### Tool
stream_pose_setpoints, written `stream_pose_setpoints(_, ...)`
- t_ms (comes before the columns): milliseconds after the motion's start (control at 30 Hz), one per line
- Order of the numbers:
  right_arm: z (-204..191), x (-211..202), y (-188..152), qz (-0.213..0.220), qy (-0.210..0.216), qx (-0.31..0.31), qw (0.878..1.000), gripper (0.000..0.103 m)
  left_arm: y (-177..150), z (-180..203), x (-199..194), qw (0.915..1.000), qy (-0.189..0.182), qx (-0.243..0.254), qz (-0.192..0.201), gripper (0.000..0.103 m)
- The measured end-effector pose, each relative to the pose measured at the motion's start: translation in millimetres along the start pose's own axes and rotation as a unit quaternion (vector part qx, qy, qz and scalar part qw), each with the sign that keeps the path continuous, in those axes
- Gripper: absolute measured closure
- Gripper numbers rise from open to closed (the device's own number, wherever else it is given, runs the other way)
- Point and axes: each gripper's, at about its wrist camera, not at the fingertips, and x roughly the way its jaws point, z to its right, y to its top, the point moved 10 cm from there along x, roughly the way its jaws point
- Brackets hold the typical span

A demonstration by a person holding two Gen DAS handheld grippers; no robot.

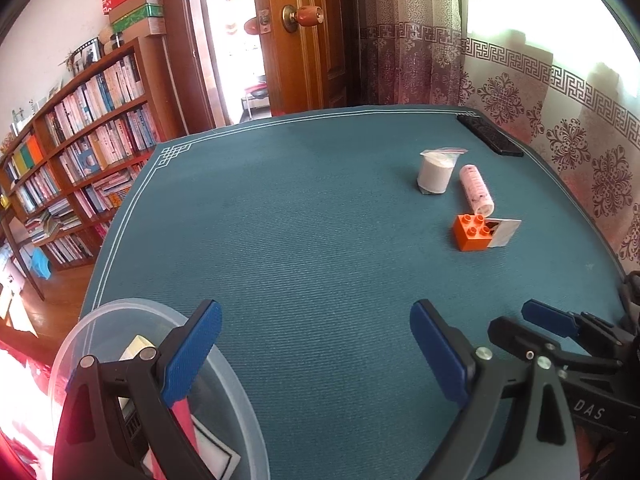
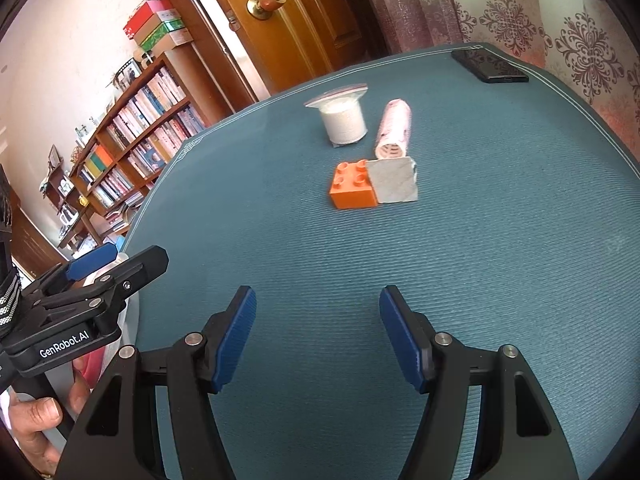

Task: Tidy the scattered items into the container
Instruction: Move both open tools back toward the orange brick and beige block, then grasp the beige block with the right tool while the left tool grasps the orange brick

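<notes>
On the far right of the desk [image 2: 500, 280]: orange brick [image 2: 352, 192] touching a grey square [image 2: 394, 182], pink tube [image 2: 394, 130] just behind, bagged white roll [image 2: 346, 120] beside that, all well apart from the tub [image 1: 240, 412] at near left. Best to take the brick first, squarely across its flat sides, clear of the square. Right gripper [image 2: 318, 340] wide open and empty above bare cloth; left gripper [image 1: 316, 356] likewise agape, empty, one finger over the tub.

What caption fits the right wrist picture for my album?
Open right gripper faces an orange brick, pink tube and white roll.
</notes>
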Motion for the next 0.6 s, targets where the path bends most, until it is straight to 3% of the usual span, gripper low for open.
stream_pose_setpoints(300, 31.9, -7.2, 28.3, 0.026, -0.039, 0.015, 0.999, 0.035, 5.5, 28.6, 16.4, 0.9996, -0.027, 0.008, -0.008, 0.006)
stream_pose_setpoints(600, 34.8, 13.4, 65.4, 0.042, -0.065, 0.001, 0.997, 0.035, 4.9, 36.2, 26.9, 0.9991, -0.039, 0.001, -0.017, 0.006)
